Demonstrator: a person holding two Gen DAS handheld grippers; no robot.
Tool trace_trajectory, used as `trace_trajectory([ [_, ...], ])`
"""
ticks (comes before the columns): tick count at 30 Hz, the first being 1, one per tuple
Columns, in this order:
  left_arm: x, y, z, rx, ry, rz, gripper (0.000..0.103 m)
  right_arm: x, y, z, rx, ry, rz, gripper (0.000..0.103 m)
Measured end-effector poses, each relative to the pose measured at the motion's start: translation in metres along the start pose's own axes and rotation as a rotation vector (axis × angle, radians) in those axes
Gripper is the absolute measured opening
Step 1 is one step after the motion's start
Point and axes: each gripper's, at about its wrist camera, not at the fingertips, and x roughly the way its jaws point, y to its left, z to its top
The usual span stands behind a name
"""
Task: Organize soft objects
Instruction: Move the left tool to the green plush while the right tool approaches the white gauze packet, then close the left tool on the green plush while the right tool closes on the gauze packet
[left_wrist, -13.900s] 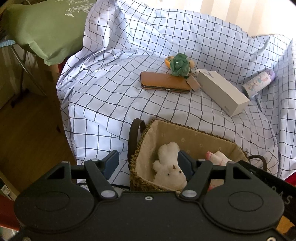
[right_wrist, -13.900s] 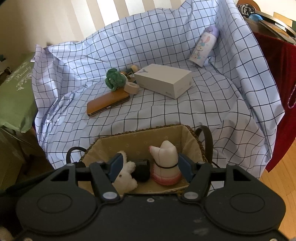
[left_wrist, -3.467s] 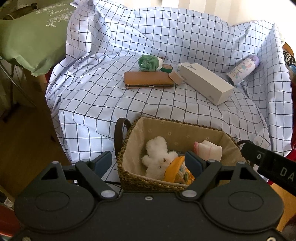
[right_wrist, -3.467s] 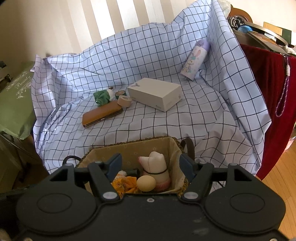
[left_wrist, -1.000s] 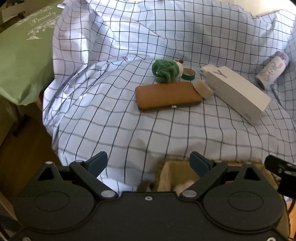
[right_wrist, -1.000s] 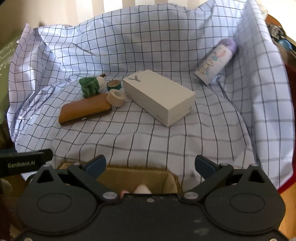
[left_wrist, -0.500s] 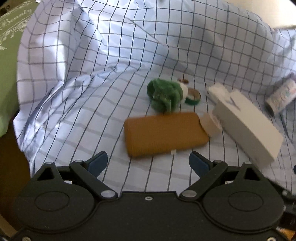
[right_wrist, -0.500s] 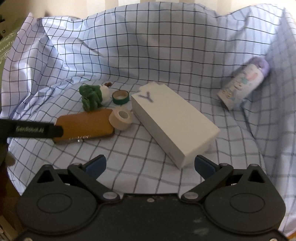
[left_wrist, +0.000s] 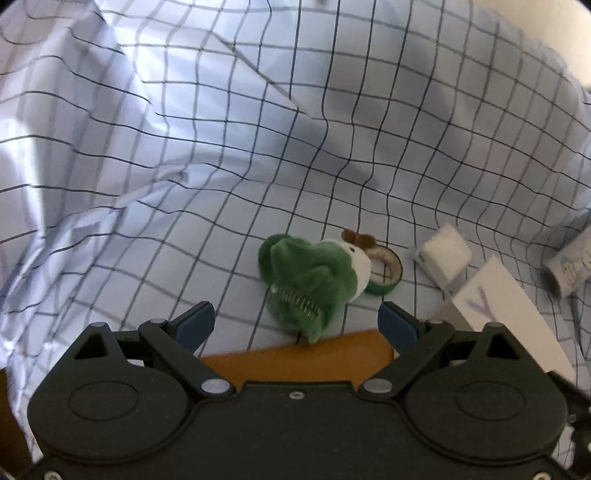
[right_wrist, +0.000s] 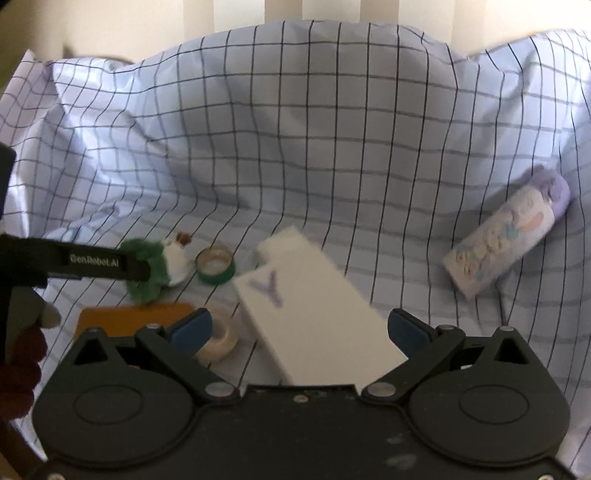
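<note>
A green and white plush toy (left_wrist: 314, 277) lies on the checked sheet (left_wrist: 184, 147), just beyond the fingertips of my left gripper (left_wrist: 295, 321). Its jaws stand open with nothing between them, over the far edge of a brown case (left_wrist: 295, 360). In the right wrist view the same plush toy (right_wrist: 155, 269) sits at the left, partly behind the left gripper's black finger (right_wrist: 92, 262). My right gripper (right_wrist: 299, 330) is open above a white box (right_wrist: 314, 314), not touching it.
A green tape roll (left_wrist: 386, 271) lies next to the plush toy and a beige tape roll (right_wrist: 218, 341) beside the brown case (right_wrist: 129, 315). A pastel bottle (right_wrist: 509, 236) rests at the right. The sheet rises in folds at the back and sides.
Both grippers have moved forward over the sheet. The basket has dropped out of view, and the plush toy, case and box now sit close under the fingertips.
</note>
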Motion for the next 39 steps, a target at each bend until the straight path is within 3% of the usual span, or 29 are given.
trace_trajectory([
  [6,0.026,-0.004,0.012,-0.017,0.033,-0.009,0.092,0.030,0.000,0.034,-0.086,-0.035,-0.025,0.102],
  [16,0.055,-0.007,0.022,-0.024,0.093,-0.032,0.092,0.099,0.006,0.074,-0.179,0.043,-0.003,0.102],
  [22,0.062,-0.002,0.025,-0.029,0.108,-0.066,0.078,0.139,0.014,0.076,-0.254,0.111,0.021,0.101],
  [23,0.061,-0.001,0.026,-0.030,0.106,-0.078,0.069,0.142,0.017,0.075,-0.273,0.114,0.027,0.101],
  [28,0.061,0.000,0.029,-0.026,0.104,-0.107,0.066,0.158,0.032,0.068,-0.389,0.151,0.043,0.101],
  [34,0.050,0.005,0.031,-0.024,0.077,-0.105,0.065,0.183,0.027,0.073,-0.366,0.249,0.073,0.090],
  [38,0.042,0.010,0.032,-0.010,0.055,-0.082,0.065,0.202,0.011,0.079,-0.261,0.320,0.100,0.070],
  [39,0.041,0.011,0.032,-0.006,0.048,-0.076,0.065,0.204,0.008,0.080,-0.240,0.325,0.109,0.070],
])
